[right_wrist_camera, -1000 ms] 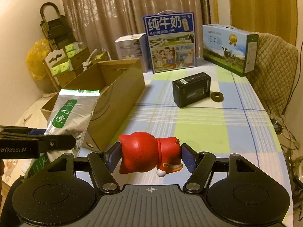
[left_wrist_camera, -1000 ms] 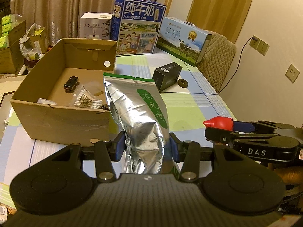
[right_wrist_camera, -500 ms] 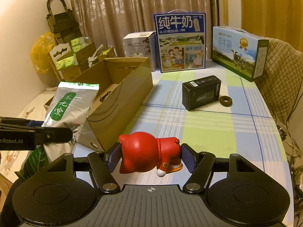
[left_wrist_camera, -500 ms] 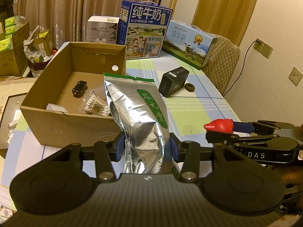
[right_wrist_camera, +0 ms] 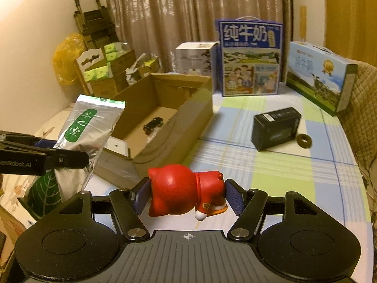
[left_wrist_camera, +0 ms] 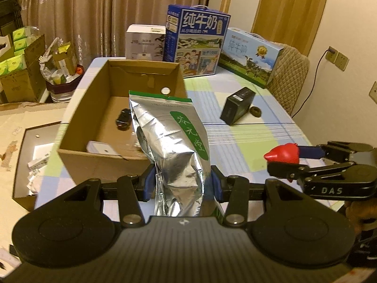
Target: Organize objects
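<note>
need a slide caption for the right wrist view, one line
Right gripper clamps a red figurine above the checked table, beside the open cardboard box; left gripper holds a foil pouch.

Both views are lit dimly by warm yellowish indoor light. Glare is seen on the silver foil pouch (left_wrist_camera: pixel 174 146). Edges are bent by fisheye distortion and slightly blurred.

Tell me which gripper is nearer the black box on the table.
Right. The right gripper, holding the red toy, is on the black box's side; the left gripper, holding the foil bag, is by the cardboard box.
</note>
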`<state>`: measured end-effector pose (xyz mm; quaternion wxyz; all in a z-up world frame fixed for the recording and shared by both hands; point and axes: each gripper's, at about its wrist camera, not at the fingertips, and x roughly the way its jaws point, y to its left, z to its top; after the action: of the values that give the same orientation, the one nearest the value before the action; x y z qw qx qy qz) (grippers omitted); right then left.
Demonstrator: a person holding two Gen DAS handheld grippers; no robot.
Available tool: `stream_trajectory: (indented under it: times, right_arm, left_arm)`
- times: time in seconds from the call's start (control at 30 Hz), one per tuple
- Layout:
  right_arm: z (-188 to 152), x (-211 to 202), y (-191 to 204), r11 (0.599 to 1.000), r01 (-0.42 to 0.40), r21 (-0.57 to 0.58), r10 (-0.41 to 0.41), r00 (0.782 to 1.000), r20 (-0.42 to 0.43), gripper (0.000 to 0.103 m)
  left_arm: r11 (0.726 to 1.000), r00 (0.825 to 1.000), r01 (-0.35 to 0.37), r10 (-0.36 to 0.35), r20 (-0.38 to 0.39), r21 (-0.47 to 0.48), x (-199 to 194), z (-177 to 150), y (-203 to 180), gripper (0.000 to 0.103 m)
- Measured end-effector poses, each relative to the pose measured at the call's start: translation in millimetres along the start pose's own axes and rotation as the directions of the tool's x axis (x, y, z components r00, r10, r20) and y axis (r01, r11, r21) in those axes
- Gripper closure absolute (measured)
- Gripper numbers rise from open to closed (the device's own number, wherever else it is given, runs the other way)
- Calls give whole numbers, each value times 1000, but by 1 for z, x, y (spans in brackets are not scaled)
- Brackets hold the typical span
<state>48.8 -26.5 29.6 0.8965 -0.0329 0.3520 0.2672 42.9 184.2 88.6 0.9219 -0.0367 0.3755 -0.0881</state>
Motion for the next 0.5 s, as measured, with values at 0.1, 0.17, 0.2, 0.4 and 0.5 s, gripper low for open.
stream_trajectory:
  times: [0.1,0.17,0.2,0.4,0.5]
  right_arm:
    - [6,6,7,1000,-14,-9,14,1000,-1,38]
    - [11,11,13,1000,-25,-18,25,1000,-3,38]
    - [13,13,16,999,-30,-24,30,1000,-4,38]
    - [27,22,30,997,-54,-47,55,998,4,39]
    - [36,26,37,996,-63,-62,64,998,12,39]
  left_arm:
    - [1000,1000,-19,19,-6,16,-2,5,11,61]
    - [999,999,-36,36,-9,35,-3,8,17,61]
    - [998,999,-40,40,-9,41,-4,11,20,61]
    - [996,999,-51,52,-14,69,-7,25,37,61]
    - [995,998,-54,56,-21,87,-6,32,43,61]
